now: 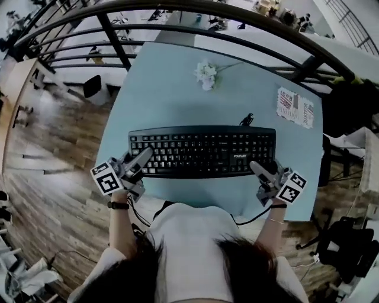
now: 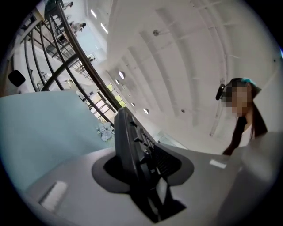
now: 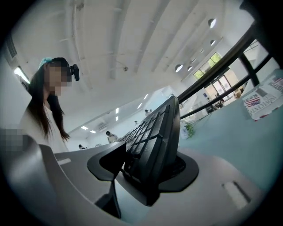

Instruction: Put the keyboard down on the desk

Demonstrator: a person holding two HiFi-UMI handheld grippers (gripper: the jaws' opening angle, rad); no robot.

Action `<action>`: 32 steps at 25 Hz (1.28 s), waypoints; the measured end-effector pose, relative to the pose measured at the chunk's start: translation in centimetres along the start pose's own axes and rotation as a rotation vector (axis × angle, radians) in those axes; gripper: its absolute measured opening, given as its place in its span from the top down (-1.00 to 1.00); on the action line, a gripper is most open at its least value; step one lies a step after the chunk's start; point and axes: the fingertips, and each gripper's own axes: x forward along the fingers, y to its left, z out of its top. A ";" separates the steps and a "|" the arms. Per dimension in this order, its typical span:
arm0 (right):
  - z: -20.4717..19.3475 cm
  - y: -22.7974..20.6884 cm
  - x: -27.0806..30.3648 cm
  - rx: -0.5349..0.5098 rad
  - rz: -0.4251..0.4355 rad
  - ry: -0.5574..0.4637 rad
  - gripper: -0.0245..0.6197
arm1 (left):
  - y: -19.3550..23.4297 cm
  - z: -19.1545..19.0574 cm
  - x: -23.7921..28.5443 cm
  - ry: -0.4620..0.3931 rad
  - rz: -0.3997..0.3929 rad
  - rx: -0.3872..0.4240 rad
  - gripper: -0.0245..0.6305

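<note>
A black keyboard (image 1: 201, 151) stretches across the near half of the light blue desk (image 1: 172, 89). My left gripper (image 1: 142, 157) is shut on its near left corner and my right gripper (image 1: 256, 168) on its near right corner. In the left gripper view the keyboard (image 2: 132, 141) stands edge-on between the jaws of the left gripper (image 2: 141, 163), keys facing right. The right gripper view has the keyboard (image 3: 159, 137) clamped by the right gripper (image 3: 141, 163), keys facing left. Whether it rests on the desk or hangs just above it I cannot tell.
A small white flower sprig (image 1: 206, 74) lies at the desk's far middle. A printed card (image 1: 295, 108) sits at the far right corner. The keyboard's cable (image 1: 246, 120) curls behind its back edge. A dark metal railing (image 1: 177, 9) runs beyond the desk. A chair base (image 1: 349, 237) stands right.
</note>
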 end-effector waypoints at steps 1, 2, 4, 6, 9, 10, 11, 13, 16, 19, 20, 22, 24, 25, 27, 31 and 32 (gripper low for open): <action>0.0 -0.5 -0.6 0.003 -0.034 -0.018 0.28 | 0.6 0.1 1.4 0.026 -0.024 -0.005 0.38; 0.0 -0.9 -1.1 0.007 -0.064 -0.034 0.27 | 1.1 0.1 2.6 0.050 -0.045 -0.011 0.38; 0.0 -1.3 -2.0 0.017 -0.118 -0.064 0.27 | 1.8 0.2 4.6 0.094 -0.080 -0.022 0.38; -0.2 -1.5 -2.8 0.025 -0.167 -0.091 0.27 | 2.2 0.2 6.2 0.138 -0.115 -0.029 0.38; -0.1 -2.2 -4.1 0.033 -0.223 -0.117 0.27 | 2.6 -0.1 8.7 0.188 -0.152 -0.039 0.38; 0.0 -2.7 -4.6 0.036 -0.236 -0.121 0.27 | 2.6 -0.4 9.6 0.198 -0.159 -0.042 0.38; 0.1 -3.1 -5.1 0.038 -0.246 -0.125 0.27 | 2.6 -0.7 10.4 0.207 -0.164 -0.044 0.38; 0.1 -3.6 -6.0 0.043 -0.263 -0.132 0.27 | 2.5 -1.2 11.5 0.219 -0.173 -0.046 0.38; 0.0 -3.6 -6.8 0.048 -0.277 -0.140 0.27 | 2.2 -1.7 12.2 0.228 -0.184 -0.048 0.38; 0.1 -4.1 -7.1 0.051 -0.277 -0.139 0.27 | 2.2 -2.0 12.7 0.229 -0.181 -0.051 0.38; 0.2 -4.3 -7.2 0.051 -0.276 -0.138 0.27 | 2.3 -2.0 12.9 0.227 -0.178 -0.050 0.38; 0.2 -4.6 -7.2 0.050 -0.274 -0.138 0.27 | 2.4 -2.1 13.1 0.223 -0.177 -0.049 0.38; 0.3 -4.8 -7.3 0.050 -0.274 -0.137 0.27 | 2.4 -2.2 13.2 0.221 -0.178 -0.048 0.38; 0.2 -4.8 -7.4 0.050 -0.273 -0.134 0.26 | 2.4 -2.3 13.2 0.220 -0.178 -0.047 0.38; 0.1 -4.9 -7.3 0.052 -0.268 -0.130 0.26 | 2.3 -2.5 12.9 0.216 -0.170 -0.048 0.38; 0.1 -5.0 -6.9 0.053 -0.261 -0.129 0.25 | 2.3 -2.3 12.4 0.211 -0.150 -0.053 0.37; 0.2 -5.0 -6.9 0.054 -0.260 -0.128 0.25 | 2.3 -2.3 12.4 0.210 -0.147 -0.053 0.37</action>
